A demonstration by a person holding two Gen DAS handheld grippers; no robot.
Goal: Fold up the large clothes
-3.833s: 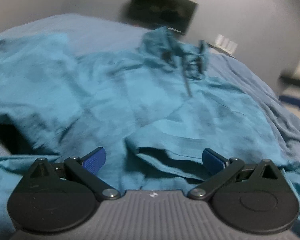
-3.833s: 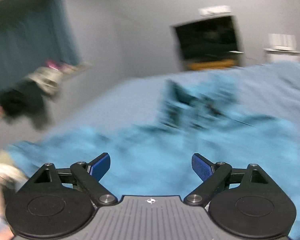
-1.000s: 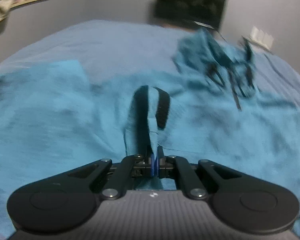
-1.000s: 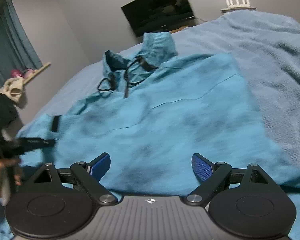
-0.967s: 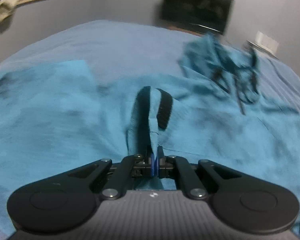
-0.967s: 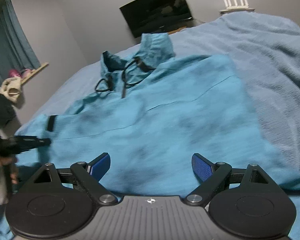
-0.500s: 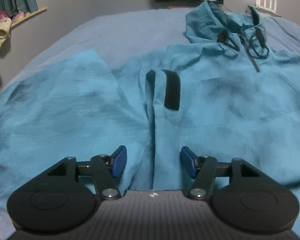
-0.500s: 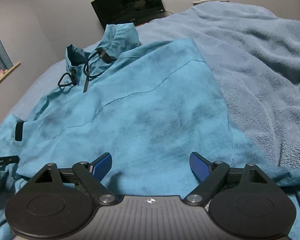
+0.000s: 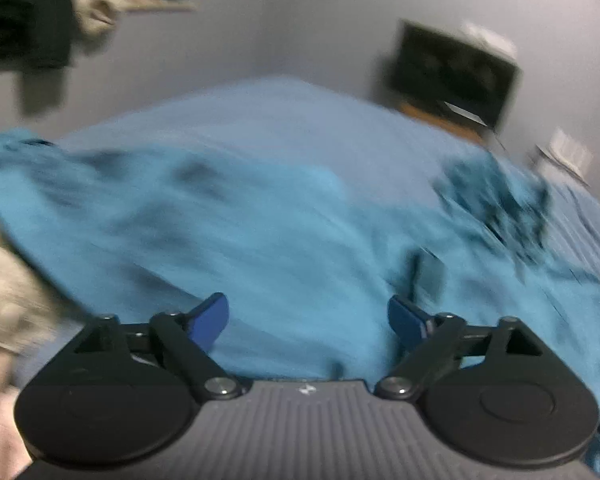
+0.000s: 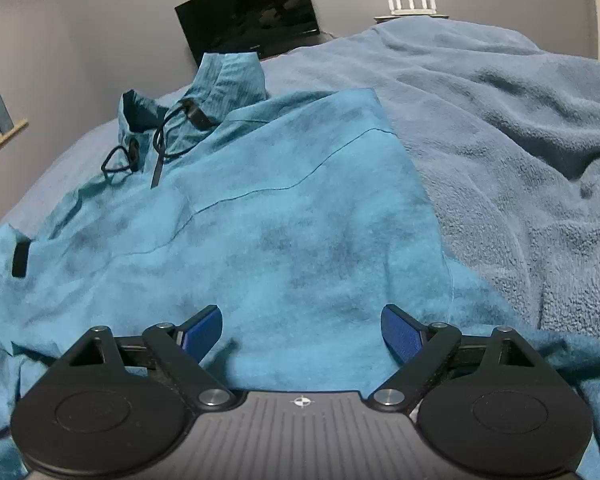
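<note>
- Teal jacket point(image 10: 284, 232) lies spread on the blue blanket point(image 10: 532, 168), collar point(image 10: 228, 76) standing up toward the dark TV point(image 10: 252, 16)
- Right gripper point(image 10: 302, 328) hovers low over the jacket's near edge, jaws spread wide, nothing between them
- Left gripper point(image 9: 308, 320) is gaping too, holding nothing, over the jacket point(image 9: 260, 240); that view is badly blurred
- Black drawcords point(image 10: 156, 152) lie looped below the collar

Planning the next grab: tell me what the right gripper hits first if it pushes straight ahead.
Most likely the teal jacket: the right gripper, jaws open, points at its flat front panel lying on the blue blanket. Depth is uncertain.
</note>
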